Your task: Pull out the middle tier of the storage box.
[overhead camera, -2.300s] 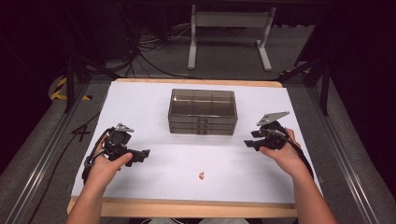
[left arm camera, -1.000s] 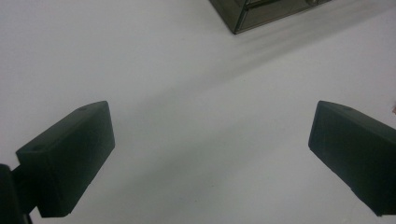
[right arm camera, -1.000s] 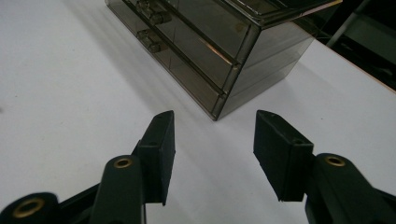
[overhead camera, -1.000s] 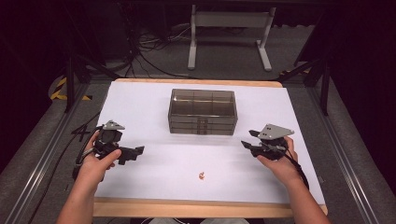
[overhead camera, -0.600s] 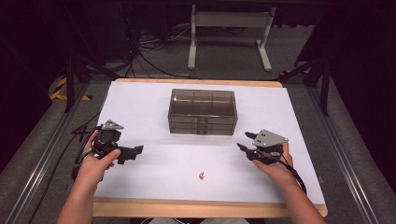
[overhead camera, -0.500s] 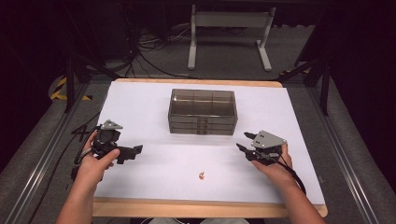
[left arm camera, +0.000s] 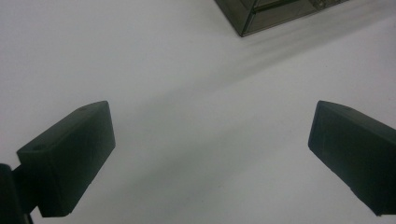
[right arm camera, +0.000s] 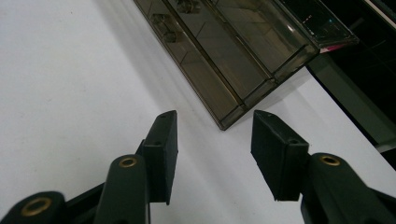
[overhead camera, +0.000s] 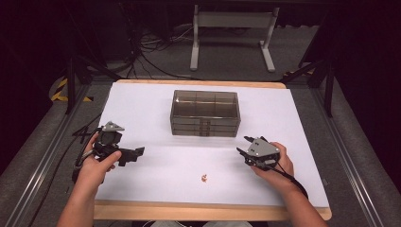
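A smoky clear drawer box (overhead camera: 205, 113) stands at the middle of the white table (overhead camera: 142, 104). In front of it lies a small orange piece (overhead camera: 204, 178), apart from both grippers. My left gripper (overhead camera: 136, 153) hovers at the left, pointing right, its jaws wide open and empty (left arm camera: 210, 154); the box corner (left arm camera: 275, 14) shows far ahead. To the right of the piece, my right gripper (overhead camera: 243, 146) points left toward the box's front right corner. Its jaws stand open (right arm camera: 214, 140) with nothing between them, and the box corner (right arm camera: 233, 51) lies just beyond the fingertips.
The wooden table edge (overhead camera: 208, 210) runs along the front. Cables (overhead camera: 146, 52) and a white stand (overhead camera: 231, 33) lie on the grey floor behind the table. A metal rail (overhead camera: 42, 161) flanks the left side.
My right gripper has drifted left and a little lower, toward the box's front right corner. The left gripper holds its place; the orange piece has not moved.
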